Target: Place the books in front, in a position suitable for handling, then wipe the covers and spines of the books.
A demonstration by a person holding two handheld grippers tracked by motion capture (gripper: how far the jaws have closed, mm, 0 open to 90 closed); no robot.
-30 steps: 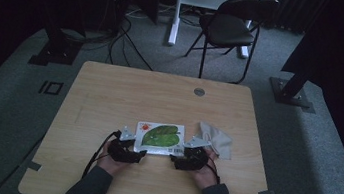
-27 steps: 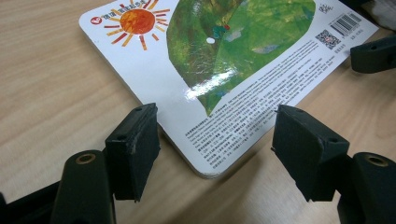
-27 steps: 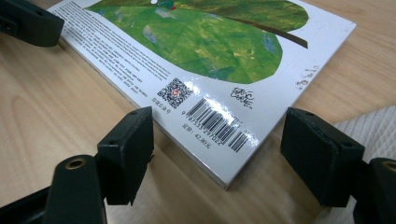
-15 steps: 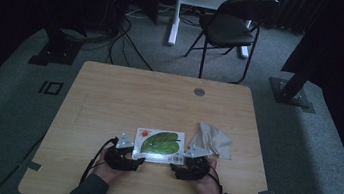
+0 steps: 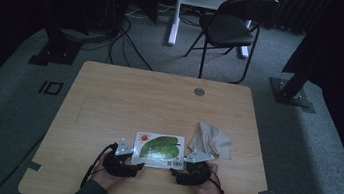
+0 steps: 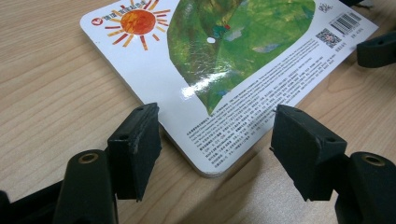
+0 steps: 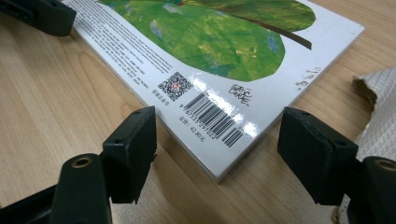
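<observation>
A white board book with a green leaf, an orange sun and a barcode lies flat near the table's front edge. My left gripper straddles its near left corner, with one black jaw against each of the two edges that meet there. In the same way my right gripper stands at the near right corner by the barcode. Both sets of jaws stand wide and touch the book's edges. A hand holds each gripper from below.
A crumpled beige cloth lies just right of the book, close to the right gripper. The wooden table has a round grommet at the back. A folding chair stands beyond the table.
Both grippers have drawn back toward the table's near edge and the book has slid along with them. The cloth has stayed where it was.
</observation>
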